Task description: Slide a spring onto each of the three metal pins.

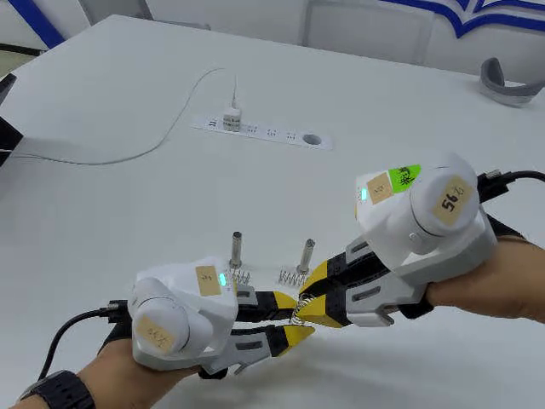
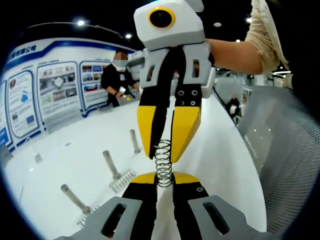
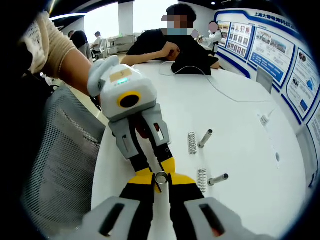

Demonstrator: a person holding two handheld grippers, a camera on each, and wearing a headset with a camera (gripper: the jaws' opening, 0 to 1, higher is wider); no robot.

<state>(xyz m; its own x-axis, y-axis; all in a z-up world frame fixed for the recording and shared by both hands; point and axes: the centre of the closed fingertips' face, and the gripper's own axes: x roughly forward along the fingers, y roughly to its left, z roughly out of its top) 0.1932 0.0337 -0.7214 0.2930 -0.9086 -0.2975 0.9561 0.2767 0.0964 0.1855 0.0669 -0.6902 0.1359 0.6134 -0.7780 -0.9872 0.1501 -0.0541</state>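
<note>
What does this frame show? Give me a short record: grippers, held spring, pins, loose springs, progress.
left gripper: fingers shut on one end of the held spring
right gripper: fingers shut on the other end, tip to tip with the left gripper
pins: three, upright on the table, all bare
loose springs: two lying flat, each beside the foot of a pin
progress: no spring on a pin yet

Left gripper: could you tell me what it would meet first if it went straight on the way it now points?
The right gripper, head on: its yellow jaws sit just past the spring that both grippers seem to hold.
</note>
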